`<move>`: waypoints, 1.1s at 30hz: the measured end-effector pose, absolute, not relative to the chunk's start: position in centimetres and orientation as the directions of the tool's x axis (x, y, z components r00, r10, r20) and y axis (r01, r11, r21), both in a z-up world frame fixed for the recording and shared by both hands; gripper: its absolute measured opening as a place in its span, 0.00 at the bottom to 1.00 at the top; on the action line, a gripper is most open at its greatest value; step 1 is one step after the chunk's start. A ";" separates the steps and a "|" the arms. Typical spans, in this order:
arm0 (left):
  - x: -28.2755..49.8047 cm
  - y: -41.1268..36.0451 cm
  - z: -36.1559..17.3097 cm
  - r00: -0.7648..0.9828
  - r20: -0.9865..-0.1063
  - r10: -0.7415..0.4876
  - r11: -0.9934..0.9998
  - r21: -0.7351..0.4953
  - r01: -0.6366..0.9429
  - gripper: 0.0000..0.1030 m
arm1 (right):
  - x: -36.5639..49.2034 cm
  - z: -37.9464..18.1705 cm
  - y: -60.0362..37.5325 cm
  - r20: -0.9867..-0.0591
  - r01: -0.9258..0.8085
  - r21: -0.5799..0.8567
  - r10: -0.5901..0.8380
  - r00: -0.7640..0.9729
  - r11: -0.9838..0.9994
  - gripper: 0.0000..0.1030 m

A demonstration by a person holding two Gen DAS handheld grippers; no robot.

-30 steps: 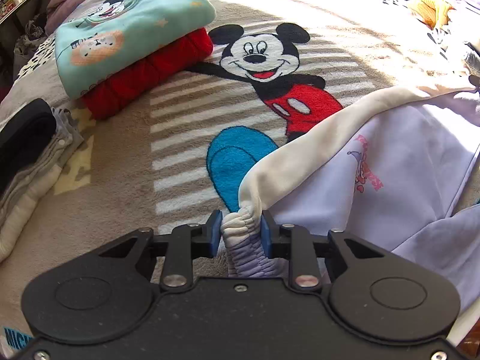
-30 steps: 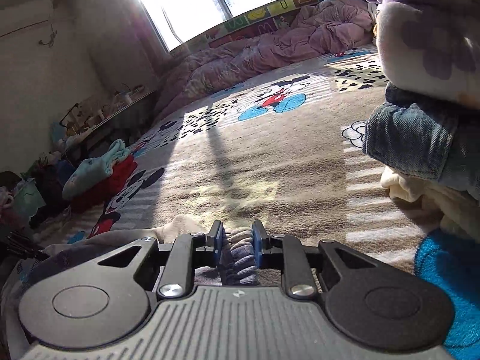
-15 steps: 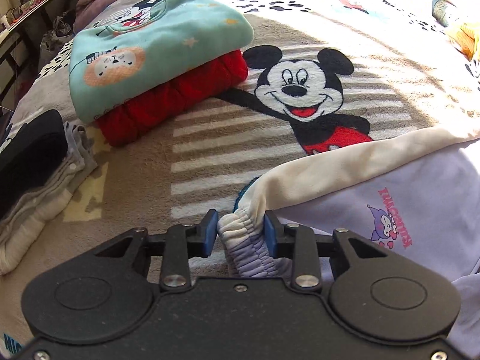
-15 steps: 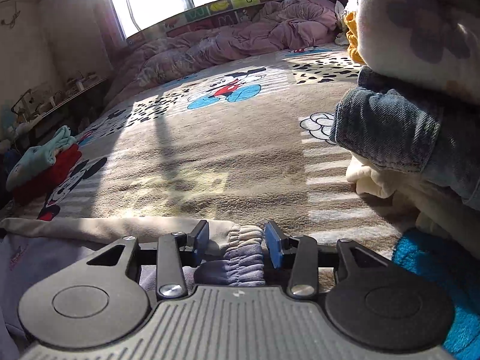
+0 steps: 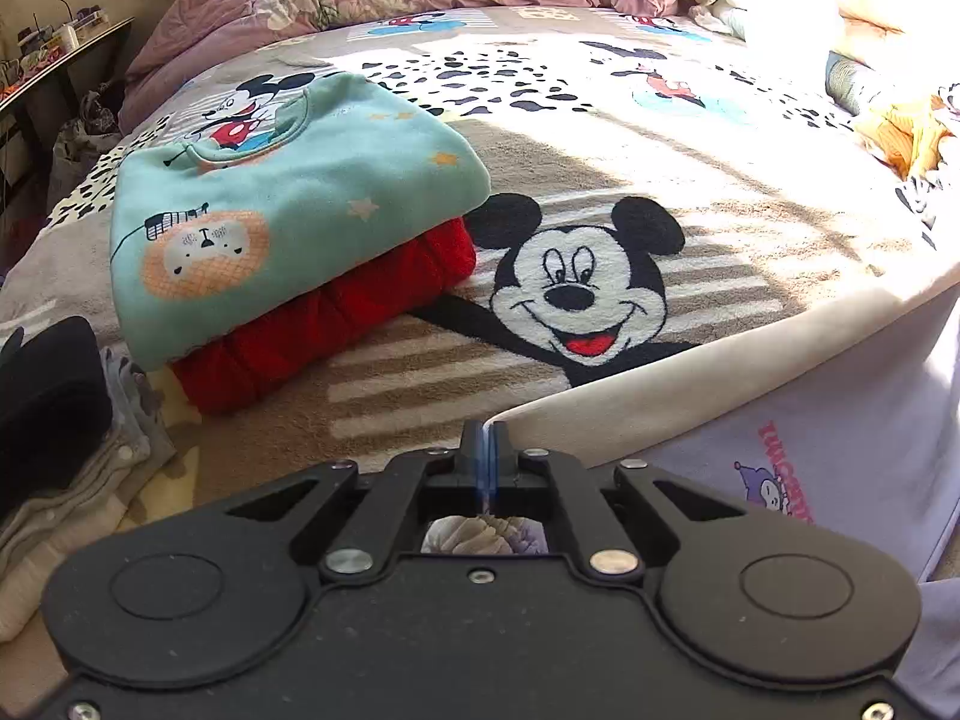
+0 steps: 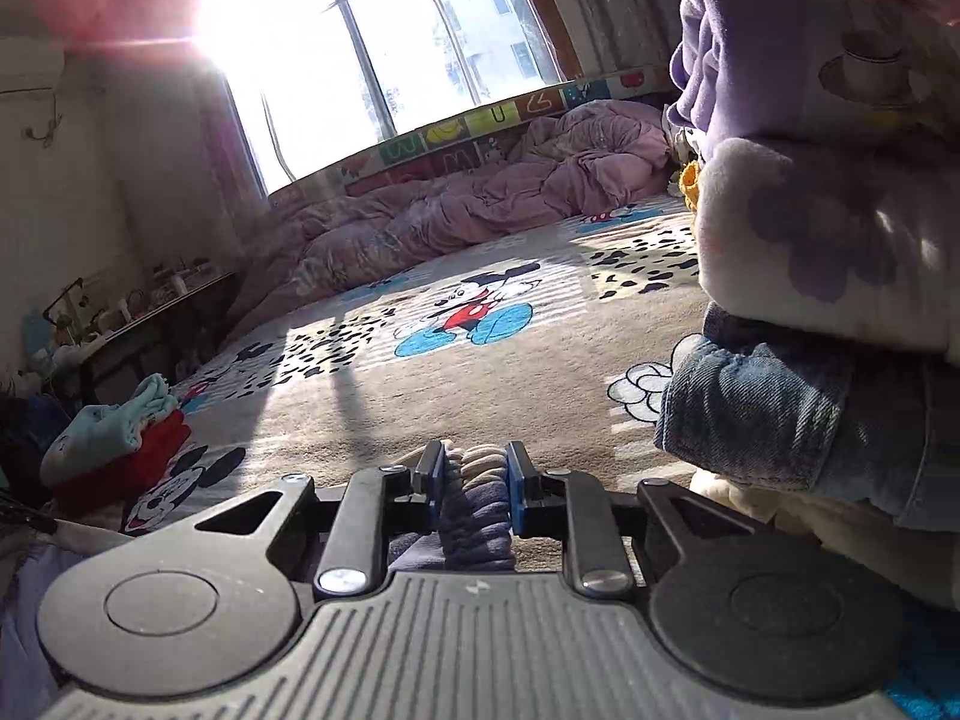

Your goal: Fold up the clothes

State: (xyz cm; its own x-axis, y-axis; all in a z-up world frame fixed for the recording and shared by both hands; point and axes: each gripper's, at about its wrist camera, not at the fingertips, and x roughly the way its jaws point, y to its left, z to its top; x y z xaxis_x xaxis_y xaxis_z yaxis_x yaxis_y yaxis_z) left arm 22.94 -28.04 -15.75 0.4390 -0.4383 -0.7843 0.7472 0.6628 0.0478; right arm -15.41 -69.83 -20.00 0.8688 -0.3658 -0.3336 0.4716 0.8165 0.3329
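Sunlit window [image 6: 372,54] appears rightward only; leftward, folded teal top [image 5: 288,204].

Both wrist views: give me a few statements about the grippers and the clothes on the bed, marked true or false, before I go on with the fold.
1. The left gripper has its jaws closed together. True.
2. The mint sweatshirt lies under the red garment. False: the mint one is folded on top of the red one.
3. A ribbed cuff sits between the jaws of the right gripper. True.
4. The lavender garment with the cartoon print is folded onto that stack. False: it lies spread on the blanket, to the right of the left gripper.
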 end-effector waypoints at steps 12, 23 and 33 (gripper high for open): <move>22.4 -25.0 -13.9 0.473 -0.802 -0.364 0.691 0.108 0.715 0.38 | -13.8 -21.1 -68.0 -0.466 0.574 0.131 -0.461 0.755 0.808 0.57; 14.5 -18.8 -14.3 0.308 -0.801 -0.514 0.613 -0.091 0.785 0.36 | -22.7 -16.2 -57.3 -0.409 0.409 0.078 -0.345 0.844 0.909 0.59; 12.4 -16.9 -16.0 0.263 -0.841 -0.473 0.573 -0.067 0.817 0.30 | -33.5 -20.4 -52.6 -0.539 0.578 0.201 -0.404 0.739 0.791 0.70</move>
State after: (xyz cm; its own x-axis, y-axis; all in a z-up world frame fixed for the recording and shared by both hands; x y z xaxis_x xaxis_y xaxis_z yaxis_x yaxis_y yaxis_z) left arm 12.37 -16.94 -16.01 0.2634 -0.4728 -0.8409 0.8165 0.5735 -0.0666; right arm -33.46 -52.60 -20.45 0.7392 -0.4037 -0.5390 0.5784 0.7906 0.2011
